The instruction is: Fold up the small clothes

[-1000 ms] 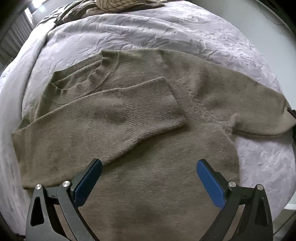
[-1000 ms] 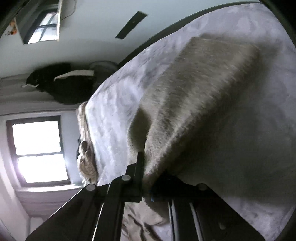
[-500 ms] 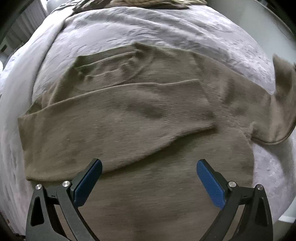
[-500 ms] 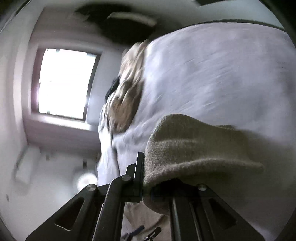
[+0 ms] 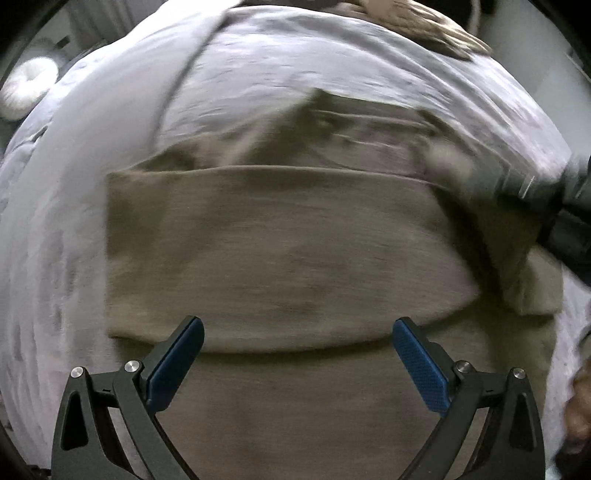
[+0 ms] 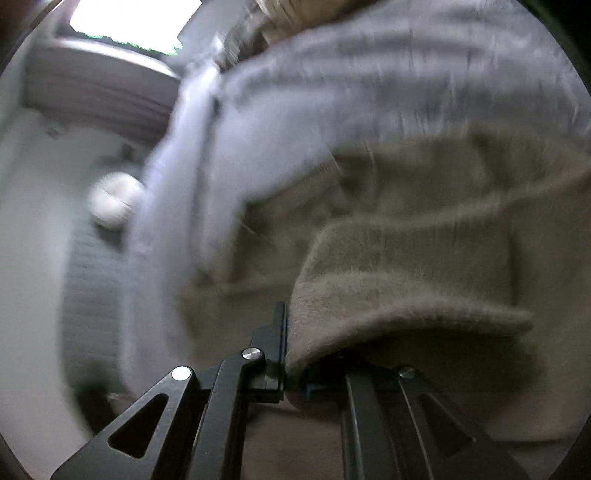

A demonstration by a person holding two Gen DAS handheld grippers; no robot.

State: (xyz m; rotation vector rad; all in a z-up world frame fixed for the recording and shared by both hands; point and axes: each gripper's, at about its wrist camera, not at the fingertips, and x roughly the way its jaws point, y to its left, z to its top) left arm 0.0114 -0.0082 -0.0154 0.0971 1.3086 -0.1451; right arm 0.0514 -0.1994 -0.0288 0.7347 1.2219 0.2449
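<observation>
An olive-brown knit sweater [image 5: 280, 266] lies flat on the pale lilac bedcover [image 5: 295, 66], with one sleeve folded across its chest. My left gripper [image 5: 297, 354] hovers open and empty above the sweater's lower body. My right gripper [image 6: 295, 350] is shut on the cuff of the other sleeve [image 6: 399, 280] and holds it lifted over the sweater. In the left wrist view the right gripper [image 5: 569, 206] enters at the right edge with that sleeve [image 5: 517, 266] hanging from it.
A pile of beige and brown clothes [image 5: 413, 22] lies at the far end of the bed. A round white object [image 5: 26, 85] sits on the floor to the left. A window [image 6: 122, 22] is beyond the bed.
My right gripper has lifted the sleeve cuff and swung it in over the sweater's body. My left gripper has shifted leftward and stayed open.
</observation>
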